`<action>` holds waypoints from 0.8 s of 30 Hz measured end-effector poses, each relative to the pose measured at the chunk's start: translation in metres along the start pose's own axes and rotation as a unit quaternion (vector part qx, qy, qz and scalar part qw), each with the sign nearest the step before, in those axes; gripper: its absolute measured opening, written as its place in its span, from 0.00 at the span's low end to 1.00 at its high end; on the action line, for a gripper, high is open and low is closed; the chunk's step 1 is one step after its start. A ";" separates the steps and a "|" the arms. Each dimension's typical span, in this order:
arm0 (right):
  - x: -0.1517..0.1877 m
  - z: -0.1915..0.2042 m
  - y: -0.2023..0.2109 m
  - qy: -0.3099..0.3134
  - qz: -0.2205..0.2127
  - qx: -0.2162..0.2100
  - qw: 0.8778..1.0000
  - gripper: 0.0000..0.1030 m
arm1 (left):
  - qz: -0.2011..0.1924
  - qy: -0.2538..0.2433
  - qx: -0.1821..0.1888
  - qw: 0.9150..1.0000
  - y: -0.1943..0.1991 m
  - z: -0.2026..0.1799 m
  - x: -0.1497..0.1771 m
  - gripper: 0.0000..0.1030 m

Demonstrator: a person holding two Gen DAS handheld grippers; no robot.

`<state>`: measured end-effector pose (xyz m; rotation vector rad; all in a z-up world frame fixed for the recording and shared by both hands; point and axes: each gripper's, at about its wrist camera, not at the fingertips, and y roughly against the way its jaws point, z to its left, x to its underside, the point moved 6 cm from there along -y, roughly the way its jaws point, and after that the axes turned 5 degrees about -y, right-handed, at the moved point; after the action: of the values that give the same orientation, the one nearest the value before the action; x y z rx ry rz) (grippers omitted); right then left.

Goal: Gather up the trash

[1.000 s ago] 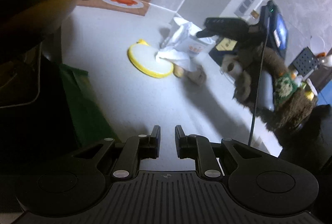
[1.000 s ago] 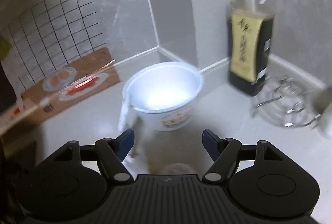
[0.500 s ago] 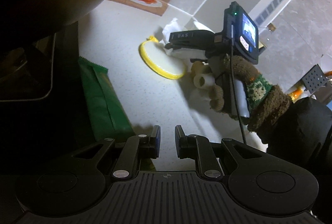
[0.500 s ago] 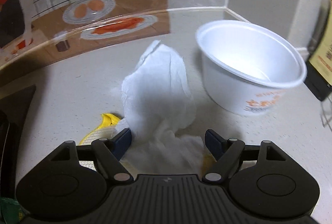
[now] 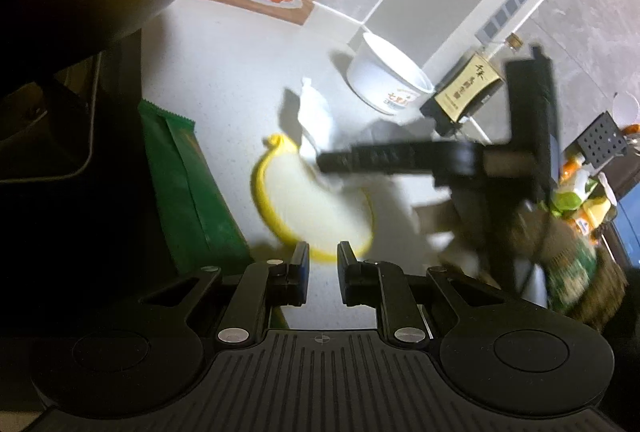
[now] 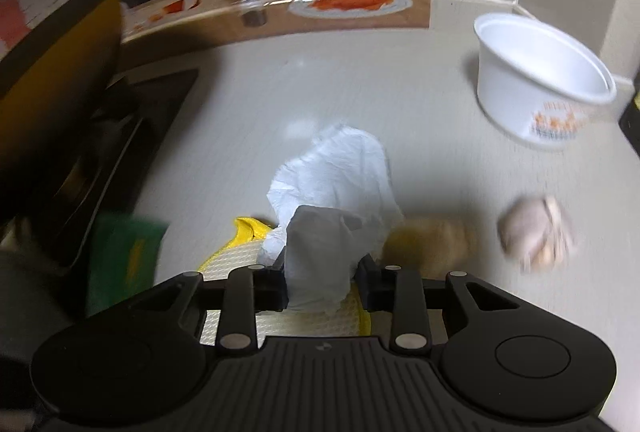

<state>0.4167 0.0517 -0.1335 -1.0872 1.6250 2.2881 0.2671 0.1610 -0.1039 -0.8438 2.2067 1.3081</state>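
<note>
A: Largest first?
B: Pale countertop (image 6: 360,92), under everything. Then white paper bowl (image 6: 536,88), upright and well apart from the crumpled tissue (image 6: 336,192), off toward the far corner. Dark sauce bottle (image 5: 466,88) just beside that bowl.

A: And nearer the tissue?
B: Yellow-rimmed cloth pad (image 5: 312,208) directly beneath it. Green packet (image 5: 188,188) lying flat to the pad's left. Tan roll (image 6: 432,240) just right of the tissue, and a pale crumpled wad (image 6: 536,232) further right, blurred.

A: Tissue against the tool?
B: Pinched between the jaws of the right gripper (image 6: 322,288), just closed in on it; standing up from the pads, lower edge touching the pad.

A: Other tool?
B: Left gripper (image 5: 322,272) narrow, nothing between the fingers, hanging just short of the pad's near rim, apart from the tissue.
</note>
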 end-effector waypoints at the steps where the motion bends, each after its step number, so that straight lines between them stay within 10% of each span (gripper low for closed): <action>1: 0.005 -0.001 0.005 -0.002 0.001 -0.003 1.000 0.24 | -0.001 -0.002 -0.001 1.000 0.002 -0.001 0.002 0.17; 16: 0.046 -0.050 0.099 -0.077 -0.063 0.016 0.995 0.10 | -0.030 0.037 -0.102 0.994 0.053 0.031 0.015 0.17; 24: 0.063 -0.051 0.117 -0.059 -0.086 0.044 0.994 0.10 | -0.025 -0.016 -0.071 0.997 0.040 0.002 -0.002 0.17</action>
<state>0.3377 -0.0592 -0.0904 -1.0098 1.5109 2.1085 0.2411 0.1782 -0.0792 -0.9164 2.0747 1.4567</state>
